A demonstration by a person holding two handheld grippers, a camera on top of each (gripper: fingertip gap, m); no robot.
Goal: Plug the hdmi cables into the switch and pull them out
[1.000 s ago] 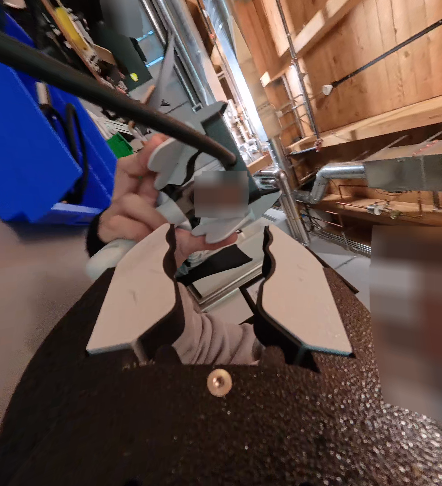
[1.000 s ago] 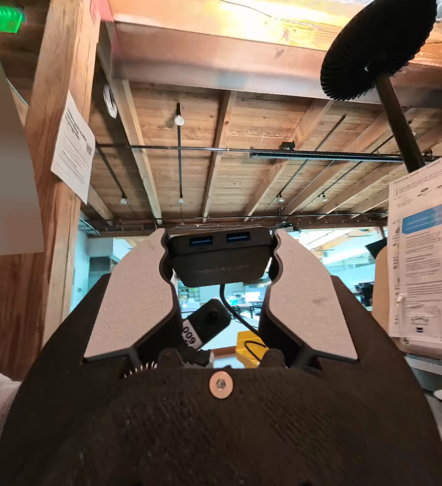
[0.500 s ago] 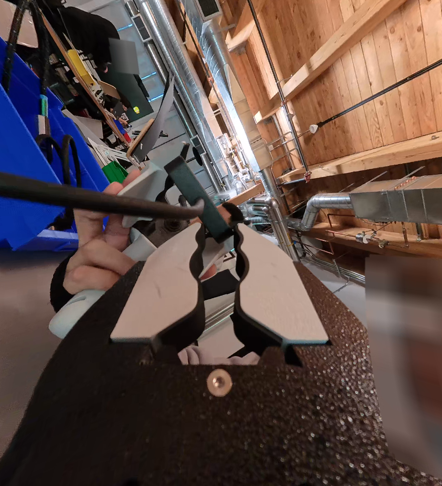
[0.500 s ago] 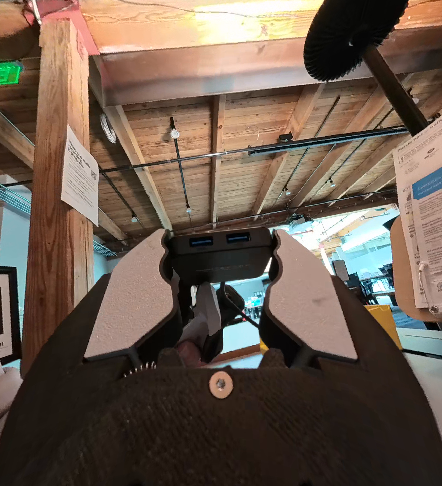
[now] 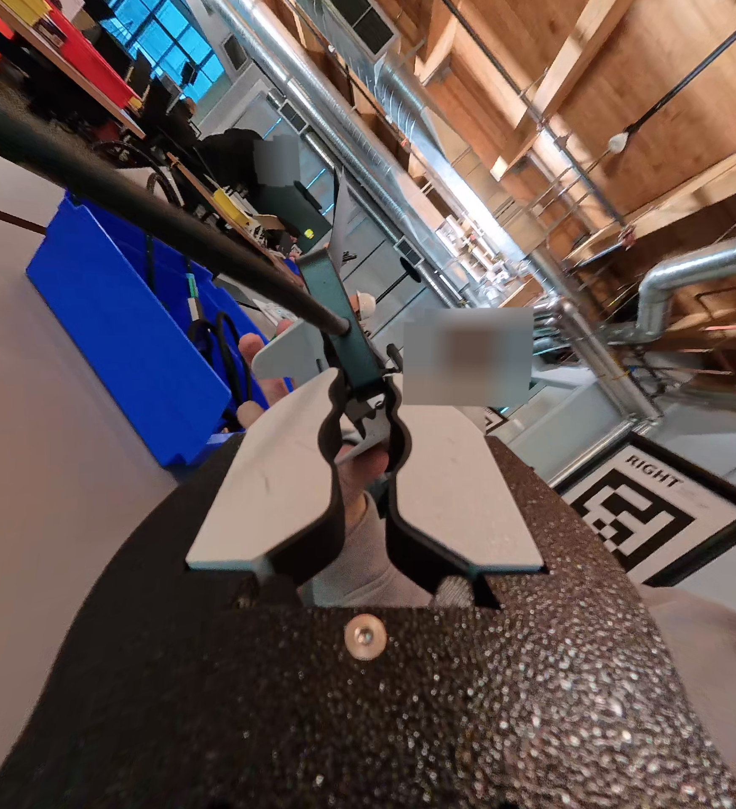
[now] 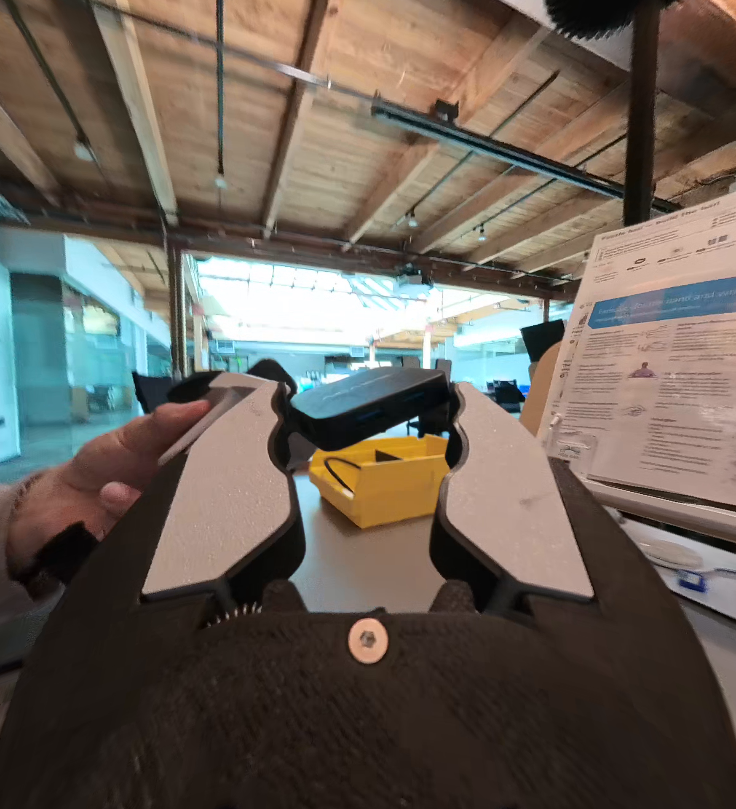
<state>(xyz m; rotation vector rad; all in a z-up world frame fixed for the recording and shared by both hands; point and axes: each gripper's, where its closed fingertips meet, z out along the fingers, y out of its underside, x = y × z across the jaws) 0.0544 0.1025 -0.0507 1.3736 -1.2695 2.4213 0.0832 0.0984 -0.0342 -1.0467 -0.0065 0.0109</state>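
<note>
The right gripper (image 6: 368, 416) clamps the light, rigid switch (image 6: 370, 405) by its sides. The left gripper (image 5: 364, 396) pinches its slim edge; the stiff cable (image 5: 147, 219) likely tugs sideways.

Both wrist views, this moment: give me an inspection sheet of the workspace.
Surface: grey table below the grippers.
Job's things: black switch, tilted, held off the table.
Clutter: yellow bin beyond the switch; blue bin; printed sheets on a stand.
Grippers: right gripper shut on the switch; left gripper fingers close around its end, contact unclear.
Cables: black cable runs into the switch; dark loops in both bins.
Surroundings: wooden ceiling, metal ducts, marker board.
</note>
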